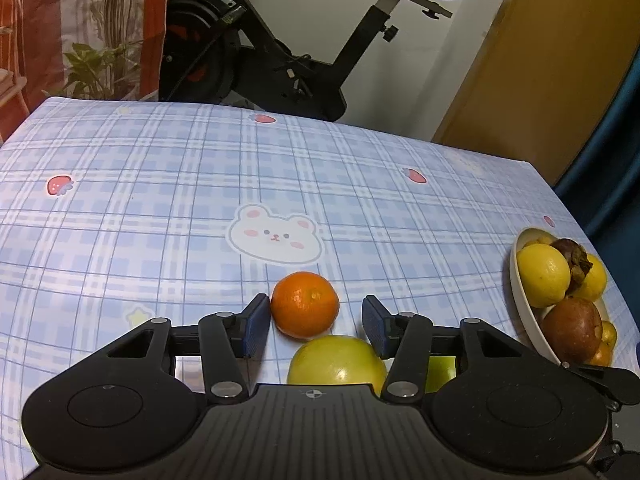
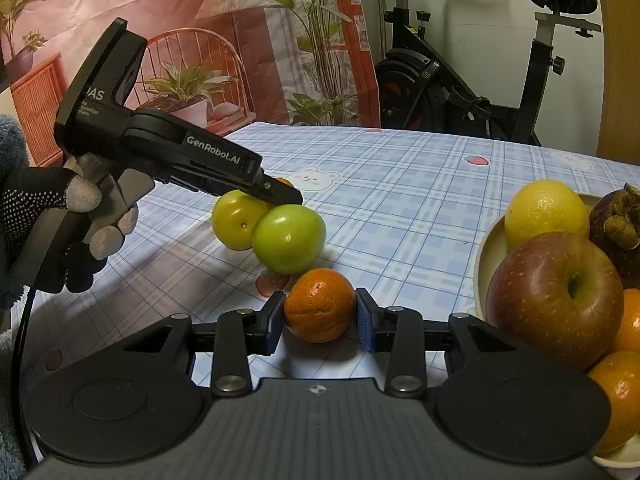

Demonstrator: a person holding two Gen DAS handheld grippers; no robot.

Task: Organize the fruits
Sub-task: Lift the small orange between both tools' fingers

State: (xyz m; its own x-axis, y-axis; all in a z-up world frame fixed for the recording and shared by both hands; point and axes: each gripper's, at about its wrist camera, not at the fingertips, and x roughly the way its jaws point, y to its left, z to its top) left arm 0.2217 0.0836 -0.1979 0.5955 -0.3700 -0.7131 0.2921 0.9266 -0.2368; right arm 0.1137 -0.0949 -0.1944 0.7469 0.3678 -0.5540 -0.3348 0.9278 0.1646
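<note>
Black exercise bike (image 2: 472,80) behind table; printed plant-pattern curtain (image 2: 200,40) at left; wooden door (image 1: 540,60) right.

My right gripper (image 2: 320,318) sits near the table's (image 2: 420,208) front edge with a mandarin (image 2: 320,308) between its pads, both touching the fruit. Just beyond it lies a round fruit (image 2: 289,238), and touching that on its left, slightly farther, a second round fruit (image 2: 236,224). My left gripper (image 1: 314,326) reaches in from the left over those two; a second mandarin (image 1: 305,304) lies between its fingers, against the left pad (image 1: 256,324) and apart from the right one. To the right stands the bowl (image 2: 486,256), holding an apple (image 2: 554,296) nearest, a lemon (image 2: 546,210) behind it, and more fruit farther right.
</note>
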